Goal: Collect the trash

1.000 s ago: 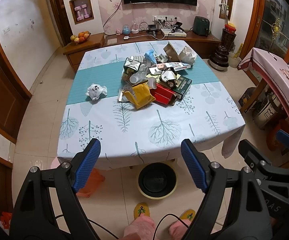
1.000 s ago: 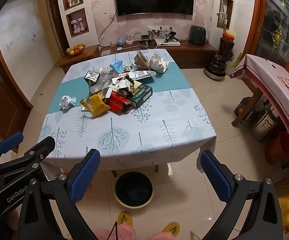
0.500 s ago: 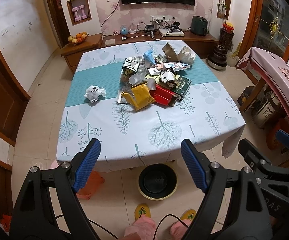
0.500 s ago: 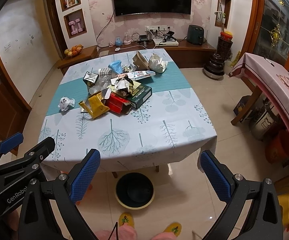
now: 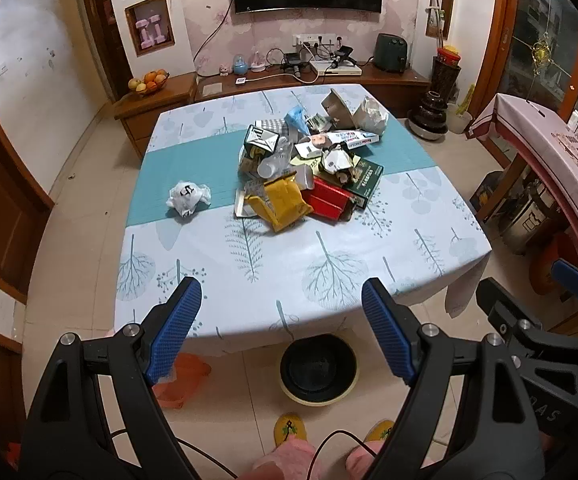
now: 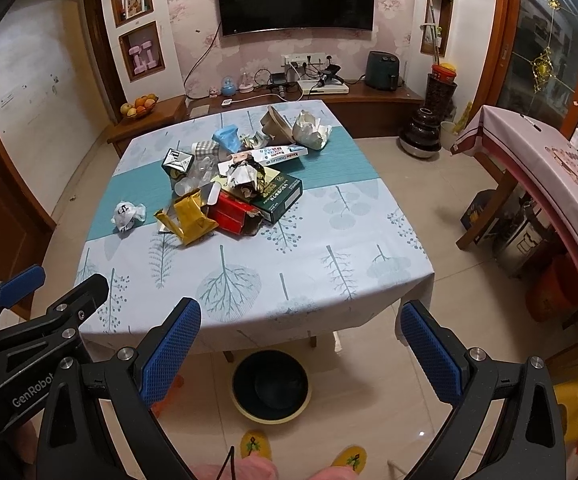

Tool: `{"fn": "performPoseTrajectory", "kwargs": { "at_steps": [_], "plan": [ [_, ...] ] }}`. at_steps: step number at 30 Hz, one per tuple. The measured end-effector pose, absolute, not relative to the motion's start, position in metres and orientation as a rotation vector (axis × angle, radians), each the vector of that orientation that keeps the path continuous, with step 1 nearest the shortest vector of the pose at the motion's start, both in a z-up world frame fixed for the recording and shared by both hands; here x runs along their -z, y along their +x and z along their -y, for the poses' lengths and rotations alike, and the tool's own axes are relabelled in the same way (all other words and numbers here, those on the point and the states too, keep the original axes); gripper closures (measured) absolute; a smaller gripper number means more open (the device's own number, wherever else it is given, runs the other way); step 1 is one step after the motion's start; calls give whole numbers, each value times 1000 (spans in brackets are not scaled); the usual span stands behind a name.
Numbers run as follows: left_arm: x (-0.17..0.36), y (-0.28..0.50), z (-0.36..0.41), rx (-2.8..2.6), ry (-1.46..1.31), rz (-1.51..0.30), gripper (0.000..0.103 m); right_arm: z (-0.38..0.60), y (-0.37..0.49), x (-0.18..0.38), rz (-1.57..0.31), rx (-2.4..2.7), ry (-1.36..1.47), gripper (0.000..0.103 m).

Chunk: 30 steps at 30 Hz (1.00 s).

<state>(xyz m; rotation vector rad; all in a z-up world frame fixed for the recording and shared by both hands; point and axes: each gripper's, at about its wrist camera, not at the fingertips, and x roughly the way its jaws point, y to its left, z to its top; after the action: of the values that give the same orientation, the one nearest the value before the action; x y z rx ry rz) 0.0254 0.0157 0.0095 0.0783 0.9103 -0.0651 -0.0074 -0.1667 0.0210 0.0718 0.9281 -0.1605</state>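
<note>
Both hand-held grippers hang above the near edge of the tabletop (image 5: 329,248), which is covered by a pale cloth printed with trees and a teal band across it. The left hand-held gripper (image 5: 281,328) has its 2 blue-padded fingers spread wide with nothing between them; the right hand-held gripper (image 6: 301,344) is likewise wide apart and holds nothing.

The trash lies in a heap (image 5: 309,172) on and around the teal band, toward the far half of the cloth and well apart from both grippers. In it show a yellow pouch (image 5: 285,200), a red box (image 5: 329,200), a dark green box (image 5: 365,178) and a long white carton (image 5: 349,138). A crumpled white wad (image 5: 187,198) sits alone, left of the heap.

On the tiled floor under the near table edge stands a round black bin (image 6: 271,386) with a pale rim. The person's yellow slippers (image 6: 255,444) are just near of it.
</note>
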Motion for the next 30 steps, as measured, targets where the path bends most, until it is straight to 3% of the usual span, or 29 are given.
{"fn": "performPoseTrajectory", "kwargs": {
  "at_steps": [17, 30],
  "plan": [
    [-6, 74, -32, 130, 43, -887, 23, 157, 13, -25, -891, 236, 86, 1],
    [11, 158, 0, -68, -12, -916, 27, 207, 138, 0, -934, 44, 23, 1]
  ]
}}
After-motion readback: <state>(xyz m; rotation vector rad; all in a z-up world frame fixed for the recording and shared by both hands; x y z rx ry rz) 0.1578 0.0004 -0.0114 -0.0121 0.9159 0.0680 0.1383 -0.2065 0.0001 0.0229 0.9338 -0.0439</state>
